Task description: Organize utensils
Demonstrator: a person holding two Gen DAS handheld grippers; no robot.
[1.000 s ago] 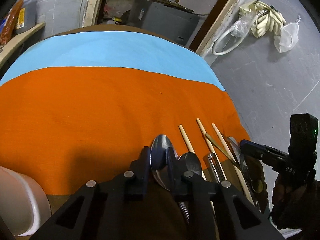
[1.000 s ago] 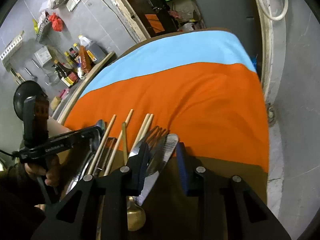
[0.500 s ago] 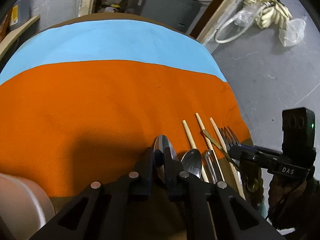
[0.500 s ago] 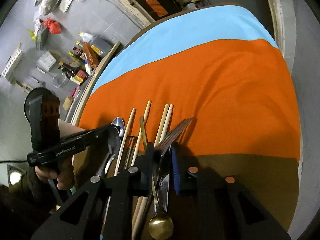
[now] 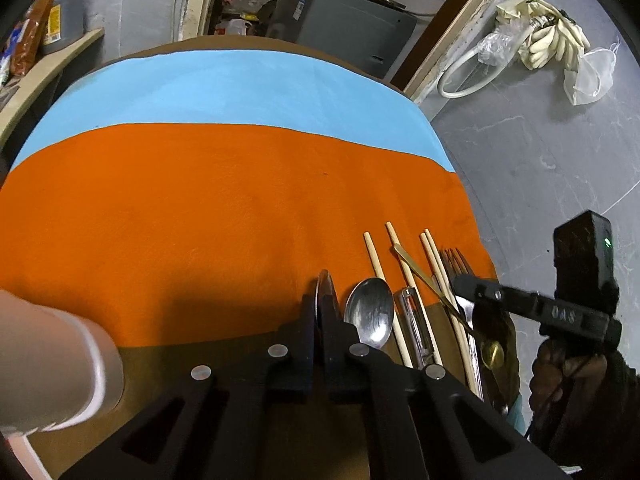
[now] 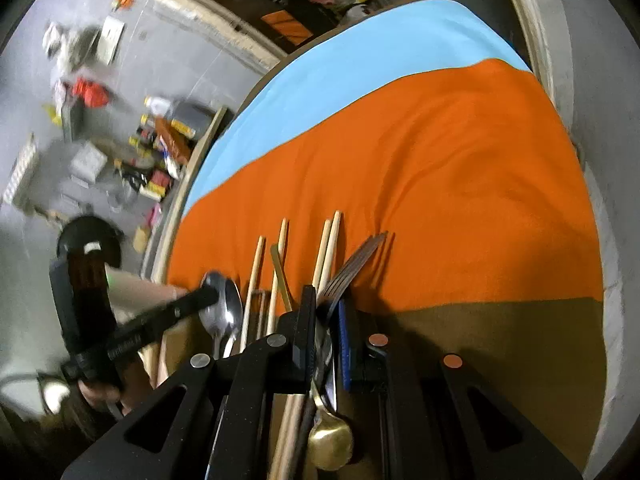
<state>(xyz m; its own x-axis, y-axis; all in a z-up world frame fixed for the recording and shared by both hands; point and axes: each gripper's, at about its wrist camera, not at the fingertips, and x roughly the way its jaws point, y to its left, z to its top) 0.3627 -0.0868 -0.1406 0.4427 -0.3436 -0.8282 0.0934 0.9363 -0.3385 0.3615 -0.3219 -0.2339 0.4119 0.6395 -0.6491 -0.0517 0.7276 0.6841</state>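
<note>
The left hand-held gripper (image 5: 320,312) has its jaws pressed together on the bowl of a steel spoon (image 5: 322,290), which stands on edge between the pads at the near edge of the orange felt mat (image 5: 224,216). The right hand-held gripper (image 6: 326,320) is closing on the dark steel fork (image 6: 352,264), whose neck sits between the black pad and the blue pad; the tines point out over the orange mat.

The rest of the pile lies between these two tools, at the near edge of the orange mat: a second steel spoon (image 5: 370,308) face up, four pale wooden chopsticks (image 5: 374,256), a slim clear-handled utensil (image 5: 414,320), and a brass spoon (image 6: 330,444) whose thin handle crosses the chopsticks. A pale round container (image 5: 52,364) sits to the left of the orange mat's near edge.

The main risk is the tangle. The brass spoon's handle and a chopstick run right beside the fork under the right hand-held gripper, so lifting the fork could drag them along or scatter them off the counter (image 6: 500,360). The left grip is on a thin, smooth, curved bowl held edge-on, which may pivot or slip out once raised. With both tools working close together, they could also knock each other.
</note>
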